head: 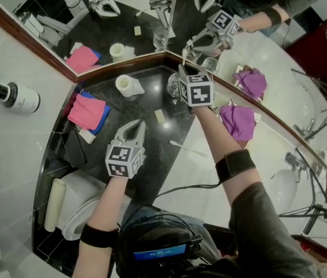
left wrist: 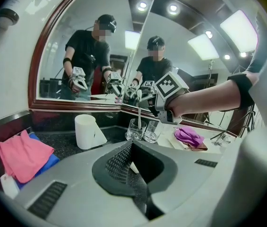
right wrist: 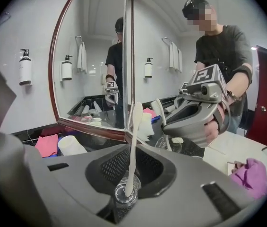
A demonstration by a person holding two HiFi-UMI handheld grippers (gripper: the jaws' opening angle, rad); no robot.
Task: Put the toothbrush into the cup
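Hanging near the counter's [head: 151,152] front edge, the left hand-held gripper [left wrist: 145,200] is closed, empty. The toothbrush [right wrist: 132,145] stands with its lower end in the cup [left wrist: 134,130] by the back corner, the right hand-held gripper [right wrist: 126,200] clamped on it; only release seems left.

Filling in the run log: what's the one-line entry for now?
left gripper: shut, empty | right gripper: shut on toothbrush | toothbrush end: inside cup

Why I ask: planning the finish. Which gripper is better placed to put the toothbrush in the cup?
Right: right gripper holds the toothbrush upright at the glass cup; left gripper is shut, empty, farther back.
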